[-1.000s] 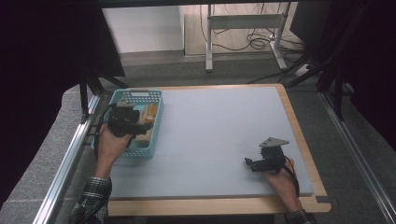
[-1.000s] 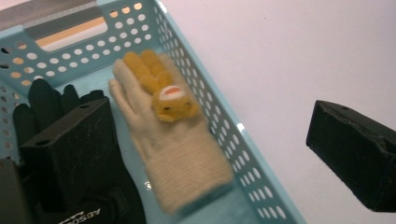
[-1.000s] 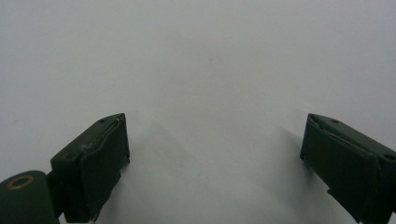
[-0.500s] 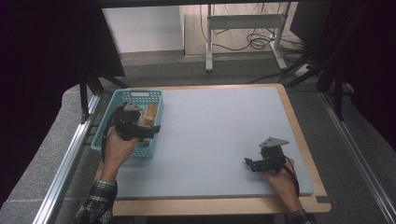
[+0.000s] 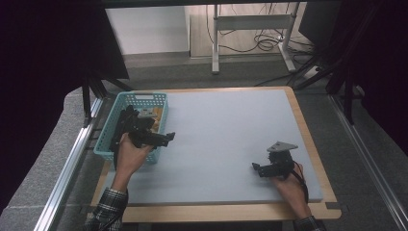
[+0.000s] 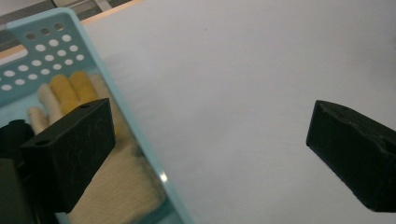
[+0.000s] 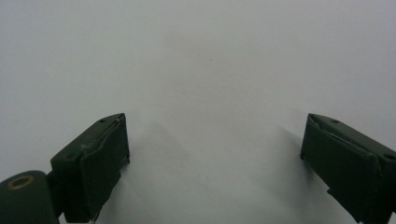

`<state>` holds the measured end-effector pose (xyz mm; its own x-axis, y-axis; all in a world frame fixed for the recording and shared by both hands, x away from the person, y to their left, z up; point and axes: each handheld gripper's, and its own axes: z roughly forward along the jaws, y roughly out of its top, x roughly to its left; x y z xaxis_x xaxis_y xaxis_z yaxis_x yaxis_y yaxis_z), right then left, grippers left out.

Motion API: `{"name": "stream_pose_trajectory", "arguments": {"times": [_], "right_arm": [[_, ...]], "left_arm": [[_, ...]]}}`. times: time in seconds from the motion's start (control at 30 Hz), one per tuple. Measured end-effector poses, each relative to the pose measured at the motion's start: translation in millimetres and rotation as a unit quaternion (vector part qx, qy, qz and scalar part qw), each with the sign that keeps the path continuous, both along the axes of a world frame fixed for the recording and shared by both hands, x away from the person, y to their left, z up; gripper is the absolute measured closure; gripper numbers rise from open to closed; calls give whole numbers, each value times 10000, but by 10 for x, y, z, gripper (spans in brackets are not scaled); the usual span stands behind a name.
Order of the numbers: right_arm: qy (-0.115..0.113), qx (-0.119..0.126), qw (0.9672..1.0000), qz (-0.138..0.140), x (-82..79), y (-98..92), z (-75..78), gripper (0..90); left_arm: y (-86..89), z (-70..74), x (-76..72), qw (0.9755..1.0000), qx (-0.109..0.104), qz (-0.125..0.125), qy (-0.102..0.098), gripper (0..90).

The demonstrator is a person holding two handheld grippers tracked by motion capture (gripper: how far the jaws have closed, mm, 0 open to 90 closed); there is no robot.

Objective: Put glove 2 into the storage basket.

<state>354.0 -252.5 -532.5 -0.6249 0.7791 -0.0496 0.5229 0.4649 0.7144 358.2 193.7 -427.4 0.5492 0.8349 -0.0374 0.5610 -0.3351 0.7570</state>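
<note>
Left claw [image 5: 166, 138]: released, jaws wide, nothing between them, hovering over the basket's right rim at 9 o'clock on the bench [image 5: 231, 130].
Basket [image 5: 109, 148]: turquoise, at the bench's left edge.
Glove [image 6: 119, 186]: cream and yellow, lying inside the basket.
Right claw [image 5: 256, 168]: released, empty, low at 5 o'clock.

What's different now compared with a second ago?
The left gripper has swung out of the teal basket toward the grey mat; its jaws are open and empty, straddling the basket's wall. The glove stayed in the basket. The right gripper stayed put, open on the mat.
</note>
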Motion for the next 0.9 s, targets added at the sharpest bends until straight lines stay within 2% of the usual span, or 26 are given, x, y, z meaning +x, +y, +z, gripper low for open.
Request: {"name": "stream_pose_trajectory", "arguments": {"times": [0.63,0.9], "right_arm": [[-1,-3,10000,0,1,0,1,75],[-2,1,10000,-5,2,1,1,75]], "left_arm": [[-373,-92,-25,9990,-125,-430,23,18],[-520,-143,-43,9980,-244,-578,17,19]]}}
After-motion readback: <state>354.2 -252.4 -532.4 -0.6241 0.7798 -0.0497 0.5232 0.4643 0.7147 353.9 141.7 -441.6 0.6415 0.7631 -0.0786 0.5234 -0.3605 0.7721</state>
